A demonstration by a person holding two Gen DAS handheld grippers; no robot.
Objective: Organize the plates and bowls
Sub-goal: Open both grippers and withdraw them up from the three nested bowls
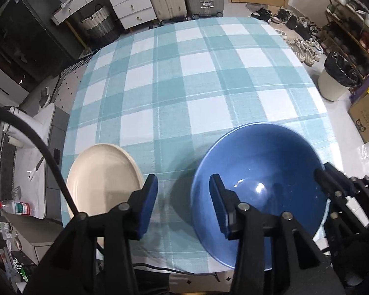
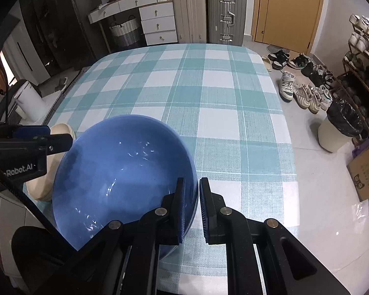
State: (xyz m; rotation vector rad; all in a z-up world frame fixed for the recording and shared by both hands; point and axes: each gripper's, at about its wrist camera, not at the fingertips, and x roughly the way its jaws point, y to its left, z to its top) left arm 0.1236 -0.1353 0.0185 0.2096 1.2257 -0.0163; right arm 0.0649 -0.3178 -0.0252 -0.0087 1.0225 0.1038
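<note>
My right gripper [image 2: 191, 206] pinches the rim of the blue bowl [image 2: 120, 172] at its 4 o'clock side, and my left gripper [image 1: 183, 206] is spread and holds nothing. The cream plate [image 1: 103, 179] lies at 9 o'clock of the bowl on the checked tablecloth [image 1: 196, 86]. I judge the sorting is not finished, because the two are still apart.

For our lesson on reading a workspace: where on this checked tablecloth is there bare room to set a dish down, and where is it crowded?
Free: the whole far stretch of the tablecloth, from beyond the blue bowl to the edge facing the suitcases. Also the strip to the bowl's right. Crowded: the near edge, where the cream plate, the bowl, the left gripper and the right gripper, clamped on the bowl's rim, sit together.
</note>
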